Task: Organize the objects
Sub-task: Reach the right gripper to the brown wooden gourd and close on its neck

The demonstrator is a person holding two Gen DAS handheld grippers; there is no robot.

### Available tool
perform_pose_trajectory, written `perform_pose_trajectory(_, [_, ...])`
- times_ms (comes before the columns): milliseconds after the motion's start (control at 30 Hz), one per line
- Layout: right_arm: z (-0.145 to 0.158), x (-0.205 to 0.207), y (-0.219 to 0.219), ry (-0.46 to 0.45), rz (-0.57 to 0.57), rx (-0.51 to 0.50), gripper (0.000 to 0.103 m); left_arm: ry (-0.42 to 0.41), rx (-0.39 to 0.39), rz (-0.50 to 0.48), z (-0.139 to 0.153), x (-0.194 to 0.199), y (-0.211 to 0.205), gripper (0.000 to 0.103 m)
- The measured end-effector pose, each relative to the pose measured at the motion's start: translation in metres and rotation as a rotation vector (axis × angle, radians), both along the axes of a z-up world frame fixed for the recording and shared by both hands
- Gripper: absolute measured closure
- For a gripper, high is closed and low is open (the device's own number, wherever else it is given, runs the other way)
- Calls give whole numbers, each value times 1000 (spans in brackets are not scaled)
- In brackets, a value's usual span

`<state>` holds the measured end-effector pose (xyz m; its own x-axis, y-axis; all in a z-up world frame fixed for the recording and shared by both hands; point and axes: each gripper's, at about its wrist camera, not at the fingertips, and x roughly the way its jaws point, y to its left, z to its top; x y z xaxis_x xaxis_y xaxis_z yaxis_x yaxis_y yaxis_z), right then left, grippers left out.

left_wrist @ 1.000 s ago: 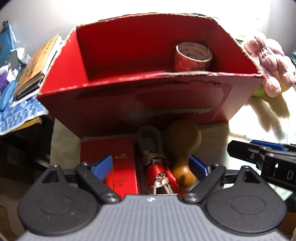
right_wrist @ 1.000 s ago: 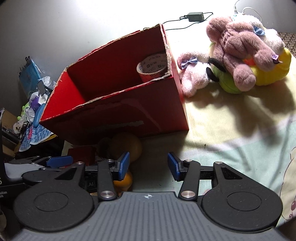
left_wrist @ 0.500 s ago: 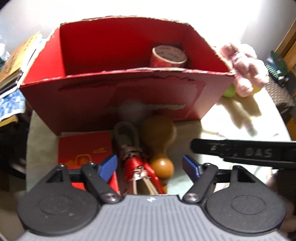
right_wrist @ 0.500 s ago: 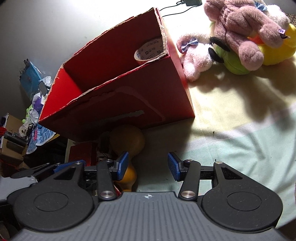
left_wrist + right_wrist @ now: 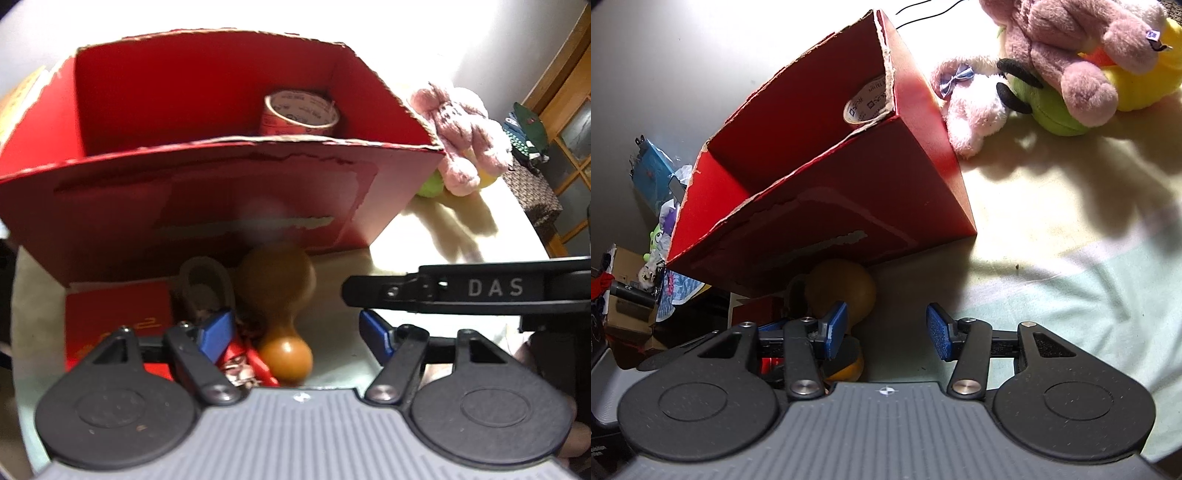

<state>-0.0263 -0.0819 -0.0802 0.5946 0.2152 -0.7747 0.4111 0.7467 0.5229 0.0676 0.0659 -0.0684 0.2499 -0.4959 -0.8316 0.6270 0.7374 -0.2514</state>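
A red cardboard box (image 5: 207, 199) stands open on the table and holds a roll of tape (image 5: 300, 114); the box also shows in the right wrist view (image 5: 827, 206). In front of it lie a brown gourd (image 5: 277, 295), a red flat packet (image 5: 114, 314) and a knotted red tassel ornament (image 5: 240, 358). My left gripper (image 5: 295, 334) is open, low over the gourd and the tassel. My right gripper (image 5: 886, 332) is open, just right of the gourd (image 5: 842, 291), and it shows as a black bar (image 5: 461, 291) in the left wrist view.
Pink, green and yellow plush toys (image 5: 1071, 66) lie right of the box. Clutter and a blue packet (image 5: 650, 173) sit off the table's left edge. A pale cloth (image 5: 1071, 266) covers the table to the right. A dark wooden door (image 5: 569, 110) is far right.
The left gripper has shifted right and closer, its fingers now flanking the gourd and tassel. The right gripper has moved forward toward the box and gourd. Both stayed open.
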Motion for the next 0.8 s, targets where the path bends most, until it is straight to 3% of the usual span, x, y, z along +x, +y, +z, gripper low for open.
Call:
perform_pose_trajectory(600, [-14, 15, 0, 38, 90, 80, 52, 54, 17, -94, -33, -8, -31, 33])
perform_pose_trajectory(633, [-14, 16, 0, 40, 102, 78, 52, 53, 22, -103, -34, -11, -34, 38])
perform_pose_trajectory(800, [-19, 19, 0, 62, 120, 74, 52, 34, 48, -114, -35, -12, -37, 42])
